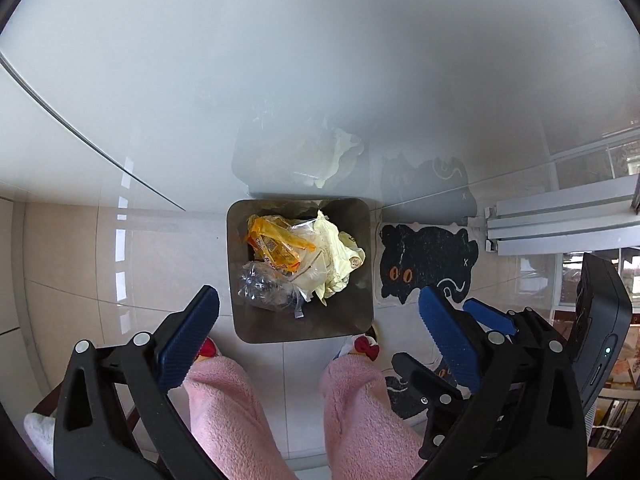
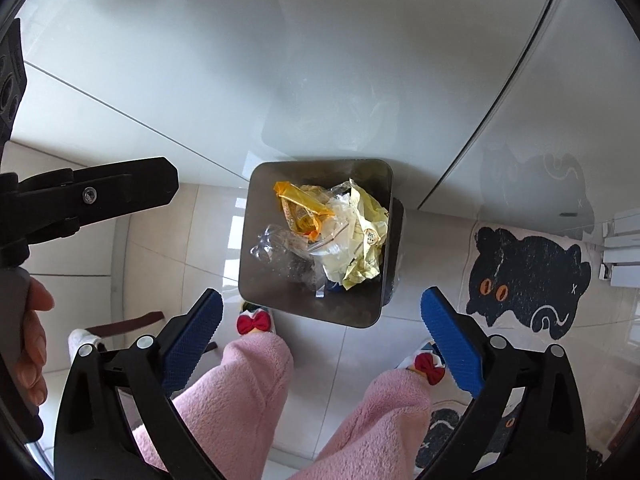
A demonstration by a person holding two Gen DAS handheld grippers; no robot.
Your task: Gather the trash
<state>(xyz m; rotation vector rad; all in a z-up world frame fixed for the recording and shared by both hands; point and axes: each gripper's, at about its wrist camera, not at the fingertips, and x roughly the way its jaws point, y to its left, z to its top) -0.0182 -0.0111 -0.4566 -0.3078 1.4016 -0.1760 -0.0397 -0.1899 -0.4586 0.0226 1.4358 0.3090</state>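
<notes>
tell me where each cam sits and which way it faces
Left wrist: on the left hand-held gripper, facing steeply down at the trash bin; open fingers, pink trouser legs show.
Right wrist: on the right hand-held gripper, facing down likewise; a hand shows at left.
Shared: bin, yellow wrapper, cat mat.

Bin (image 1: 300,328) against the wall, wrappers (image 1: 340,256) and bottle (image 1: 264,284) inside, cat mat (image 1: 428,264) to its right

Matt metal bin (image 1: 240,264), glossy floor tiles (image 1: 152,264)
</notes>
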